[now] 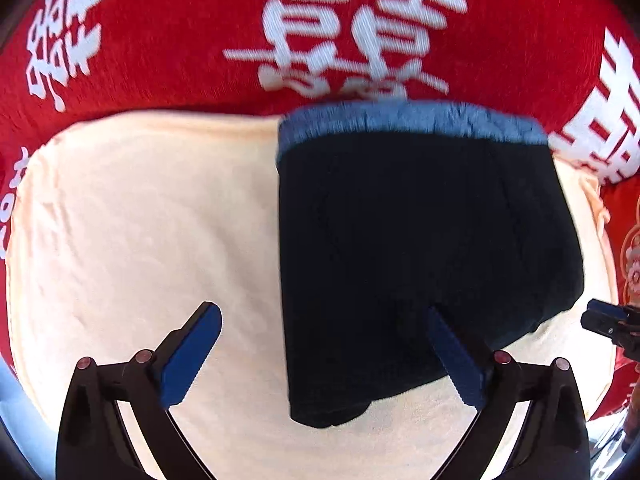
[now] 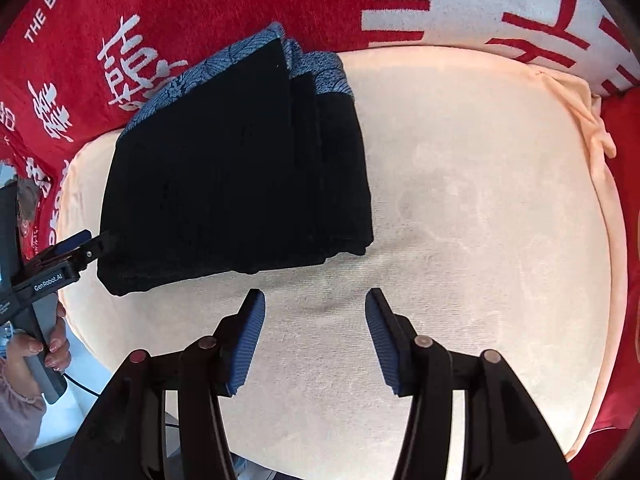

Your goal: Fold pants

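Both grippers, left gripper and right gripper, stand wide and empty while we judge the pants, folded on the cream towel, need only final smoothing.

A: Where was there room to pass?

B: The cream cloth lay bare to the right of the folded pants, with nothing standing on it out to its bunched edge. The right gripper hung over that stretch, jaws apart, nothing between them.

A: And on the other side?

B: The cloth left of the pants was also bare. The left gripper had its jaws apart, its right finger over the dark fabric; whether it touched, I couldn't tell.

A: Anything in the way?

B: Only the pants, stacked thick, reaching onto the red blanket.
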{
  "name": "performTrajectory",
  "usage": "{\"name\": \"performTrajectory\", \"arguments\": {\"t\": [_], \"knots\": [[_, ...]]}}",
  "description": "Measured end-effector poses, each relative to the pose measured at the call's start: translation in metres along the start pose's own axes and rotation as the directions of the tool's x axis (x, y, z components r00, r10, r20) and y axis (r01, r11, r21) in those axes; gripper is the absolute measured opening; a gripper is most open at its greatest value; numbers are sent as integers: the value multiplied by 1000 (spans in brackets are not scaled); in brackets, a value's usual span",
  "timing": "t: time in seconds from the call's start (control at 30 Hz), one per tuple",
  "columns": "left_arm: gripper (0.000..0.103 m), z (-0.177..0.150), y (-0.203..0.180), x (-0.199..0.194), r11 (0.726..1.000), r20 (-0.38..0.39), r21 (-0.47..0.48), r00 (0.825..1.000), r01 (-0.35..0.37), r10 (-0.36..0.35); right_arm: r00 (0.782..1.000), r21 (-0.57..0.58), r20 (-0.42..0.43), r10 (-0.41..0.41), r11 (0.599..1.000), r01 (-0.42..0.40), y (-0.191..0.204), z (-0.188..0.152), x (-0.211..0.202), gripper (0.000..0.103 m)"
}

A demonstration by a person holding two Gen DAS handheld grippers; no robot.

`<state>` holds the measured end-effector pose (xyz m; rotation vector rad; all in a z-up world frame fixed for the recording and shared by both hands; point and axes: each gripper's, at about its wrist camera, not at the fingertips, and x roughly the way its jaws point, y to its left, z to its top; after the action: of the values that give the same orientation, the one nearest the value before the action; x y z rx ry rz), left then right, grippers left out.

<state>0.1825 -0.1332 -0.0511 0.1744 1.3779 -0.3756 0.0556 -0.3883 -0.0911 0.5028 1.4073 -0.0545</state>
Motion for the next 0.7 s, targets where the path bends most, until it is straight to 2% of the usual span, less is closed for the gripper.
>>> {"name": "performTrajectory", "arguments": {"t": [0.07, 0.13, 0.2, 0.23, 0.27, 0.37, 0.43, 0.5, 0.57, 0.63, 0.7], "knots": [[102, 11, 10, -1, 1000, 14, -18, 1000, -1, 1, 999, 11, 15, 32, 999, -32, -5, 5, -6, 56], [102, 22, 27, 6, 998, 1, -58, 1000, 12, -12, 995, 34, 28, 100, 994, -101, -11, 16, -9, 56], [102, 29, 40, 16, 992, -33, -96, 996, 80, -83, 987, 60, 32, 160, 985, -161, -16, 31, -8, 58], [102, 31, 45, 25, 986, -63, -113, 989, 123, -131, 981, 73, 31, 189, 979, -191, -19, 36, -7, 62], [102, 32, 48, 31, 984, -83, -118, 986, 135, -146, 976, 86, 28, 216, 972, -218, -22, 41, -5, 66], [102, 29, 46, 44, 989, -115, -81, 984, 126, -135, 965, 111, 1, 261, 959, -259, -29, 49, 3, 67], [102, 28, 47, 50, 987, -128, -62, 979, 151, -158, 959, 106, -10, 282, 954, -280, -32, 55, 9, 67], [102, 25, 45, 54, 983, -130, -56, 974, 177, -183, 951, 107, -16, 310, 946, -307, -35, 60, 15, 71], [102, 28, 48, 59, 981, -123, -47, 973, 190, -195, 943, 101, -3, 333, 938, -331, -42, 64, 18, 80], [102, 39, 49, 65, 978, -120, -42, 971, 202, -206, 927, 106, -1, 376, 922, -373, -52, 67, 23, 80], [102, 43, 54, 77, 968, -142, -55, 957, 246, -251, 906, 119, -15, 422, 901, -418, -61, 69, 31, 81]]}}
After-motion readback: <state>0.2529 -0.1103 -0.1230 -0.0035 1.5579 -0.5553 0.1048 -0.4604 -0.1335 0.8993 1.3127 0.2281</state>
